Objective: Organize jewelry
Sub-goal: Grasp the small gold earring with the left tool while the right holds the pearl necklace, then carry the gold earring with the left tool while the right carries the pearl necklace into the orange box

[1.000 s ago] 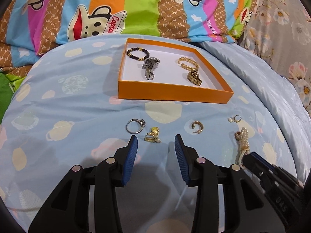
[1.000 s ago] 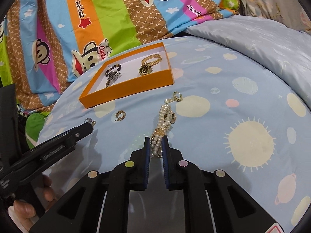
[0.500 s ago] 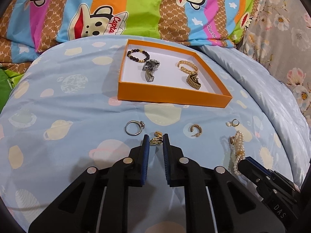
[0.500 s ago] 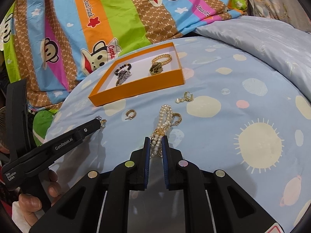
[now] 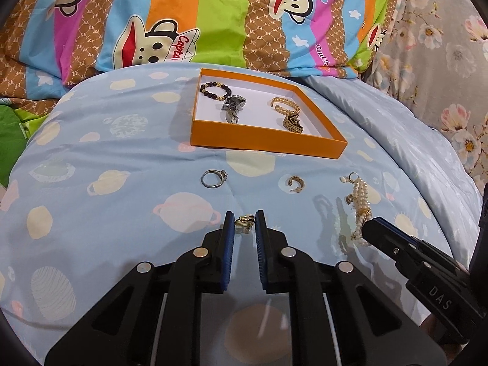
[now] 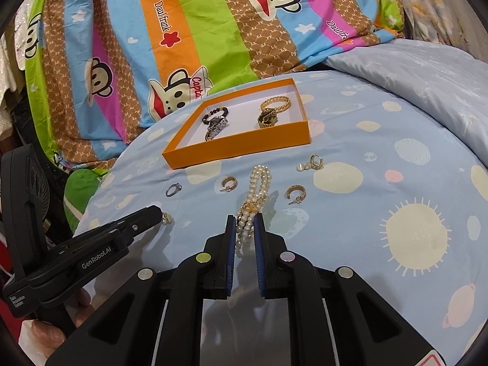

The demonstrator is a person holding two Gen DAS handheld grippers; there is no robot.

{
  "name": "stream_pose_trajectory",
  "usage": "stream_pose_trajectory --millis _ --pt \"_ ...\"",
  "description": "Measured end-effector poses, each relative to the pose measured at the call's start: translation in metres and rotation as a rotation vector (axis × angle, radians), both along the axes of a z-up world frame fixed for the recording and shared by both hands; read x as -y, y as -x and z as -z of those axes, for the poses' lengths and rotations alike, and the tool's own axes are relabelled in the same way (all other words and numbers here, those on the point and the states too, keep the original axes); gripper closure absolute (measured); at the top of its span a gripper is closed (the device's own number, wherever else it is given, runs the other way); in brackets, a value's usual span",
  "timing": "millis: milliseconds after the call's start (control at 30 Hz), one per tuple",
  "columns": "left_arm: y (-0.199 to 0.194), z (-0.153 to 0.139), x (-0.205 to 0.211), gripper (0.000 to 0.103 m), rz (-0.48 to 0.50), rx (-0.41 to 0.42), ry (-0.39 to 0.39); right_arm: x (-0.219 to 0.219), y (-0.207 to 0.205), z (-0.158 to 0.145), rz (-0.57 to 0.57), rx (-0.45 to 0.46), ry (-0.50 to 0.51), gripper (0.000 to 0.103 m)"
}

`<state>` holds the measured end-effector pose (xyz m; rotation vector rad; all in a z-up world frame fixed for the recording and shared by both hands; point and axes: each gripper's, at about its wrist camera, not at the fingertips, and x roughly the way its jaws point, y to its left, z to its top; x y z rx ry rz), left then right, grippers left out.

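Note:
My left gripper (image 5: 244,221) is shut on a small gold earring (image 5: 244,222) with a pearl, held a little above the blue bedspread. My right gripper (image 6: 245,224) is shut on the near end of a pearl bracelet (image 6: 255,195), whose far end trails on the cloth. An orange tray (image 5: 262,143) farther back holds a dark bead bracelet (image 5: 213,90), a silver watch (image 5: 233,108), and a gold chain bracelet (image 5: 285,105) with a gold watch. A silver ring (image 5: 214,178), two gold hoop earrings (image 6: 229,183) (image 6: 296,192) and a pearl drop earring (image 6: 312,163) lie loose on the bedspread.
A striped cartoon-monkey quilt (image 5: 213,18) rises behind the tray. A floral cloth (image 5: 442,61) and a pale blue fold (image 6: 411,70) lie to the right. The bed's surface slopes away at the left edge, where a hand (image 6: 45,332) grips the left tool.
My left gripper closed on the gold earring and lifted it back from the cloth. My right gripper, holding the pearl bracelet, dragged it, uncovering a second hoop earring.

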<state>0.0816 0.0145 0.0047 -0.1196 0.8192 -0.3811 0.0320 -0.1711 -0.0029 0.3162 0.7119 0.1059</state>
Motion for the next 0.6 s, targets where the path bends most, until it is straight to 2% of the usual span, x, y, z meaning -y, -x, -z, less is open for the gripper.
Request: stream_pose_trajectory --millis 600 --pt "0.0038 -0.0015 -0.0020 0.090 0.001 -0.001 -0.007 0.0024 -0.0046 0.0008 0.017 -0.016 0.002 0.092"
